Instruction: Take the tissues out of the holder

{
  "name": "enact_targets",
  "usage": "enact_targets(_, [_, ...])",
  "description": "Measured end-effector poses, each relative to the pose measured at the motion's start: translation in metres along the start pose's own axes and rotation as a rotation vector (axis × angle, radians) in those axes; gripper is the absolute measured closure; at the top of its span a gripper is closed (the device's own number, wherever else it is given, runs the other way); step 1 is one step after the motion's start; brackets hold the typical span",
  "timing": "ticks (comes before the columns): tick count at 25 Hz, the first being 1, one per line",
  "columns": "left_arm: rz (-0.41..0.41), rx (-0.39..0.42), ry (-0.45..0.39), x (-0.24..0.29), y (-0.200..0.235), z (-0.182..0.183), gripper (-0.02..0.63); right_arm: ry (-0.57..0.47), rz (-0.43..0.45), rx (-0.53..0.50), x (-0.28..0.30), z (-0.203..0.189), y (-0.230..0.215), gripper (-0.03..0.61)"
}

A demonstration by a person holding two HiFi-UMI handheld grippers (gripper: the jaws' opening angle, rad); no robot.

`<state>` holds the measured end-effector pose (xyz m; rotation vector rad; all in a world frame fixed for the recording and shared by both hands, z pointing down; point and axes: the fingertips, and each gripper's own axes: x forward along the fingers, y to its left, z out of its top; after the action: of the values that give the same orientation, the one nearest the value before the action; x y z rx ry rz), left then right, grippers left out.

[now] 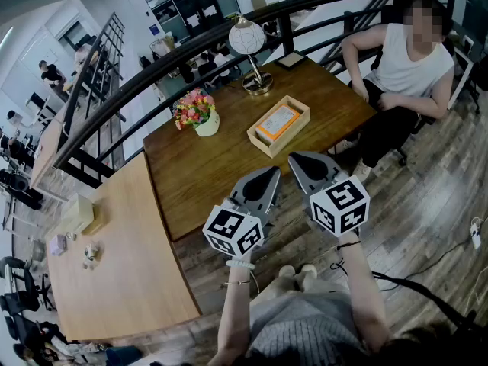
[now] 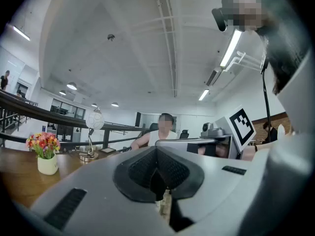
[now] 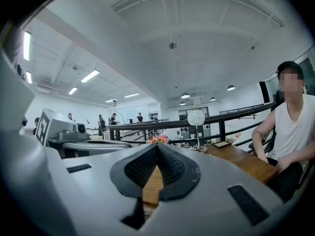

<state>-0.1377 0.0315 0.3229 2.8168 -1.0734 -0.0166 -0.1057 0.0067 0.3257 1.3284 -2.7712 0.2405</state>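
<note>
Nearest, left gripper (image 1: 270,175) and right gripper (image 1: 296,160) side by side, just apart, tips pointing away at the near edge of the dark table (image 1: 206,178). Left jaws together, nothing between them. Right jaws also pressed together on nothing, with only tabletop showing through the gap beneath the pads. Below both, wooden floor (image 1: 427,204). Off to the near left, a light table (image 1: 130,273) with a pale box (image 1: 76,213) and a few small bits near its left edge, too small to tell. Farther on, right of the dark table's middle, the holder (image 1: 292,134): an open wooden tray lying flat, clear of both grippers and touched by neither. Inside it, the tissues (image 1: 277,120), a flat pack with an orange border. Left of the holder, well apart, flowers (image 1: 193,107) in a white pot (image 1: 207,125). Beyond the holder, near the far edge, a lamp (image 1: 247,36) with a round white shade on a metal base, and just right of it a small dark frame (image 1: 292,59) lying flat. At the far right, a seated person (image 1: 412,63) in a white top, one hand on a knee. Behind the table, a dark railing (image 1: 152,71) curving across.
</note>
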Motion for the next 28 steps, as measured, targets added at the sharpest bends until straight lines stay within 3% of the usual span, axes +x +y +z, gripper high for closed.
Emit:
enact_targets(20, [0.032,-0.010,0.002,0.003,-0.003,-0.003,0.606,-0.001,0.046,0.004,0.004,0.001,-0.005,0.566])
enact_targets(28, [0.072,-0.031,0.006,0.013,0.020,-0.004,0.606,0.025,0.086,0.025,0.022,-0.003,-0.017,0.566])
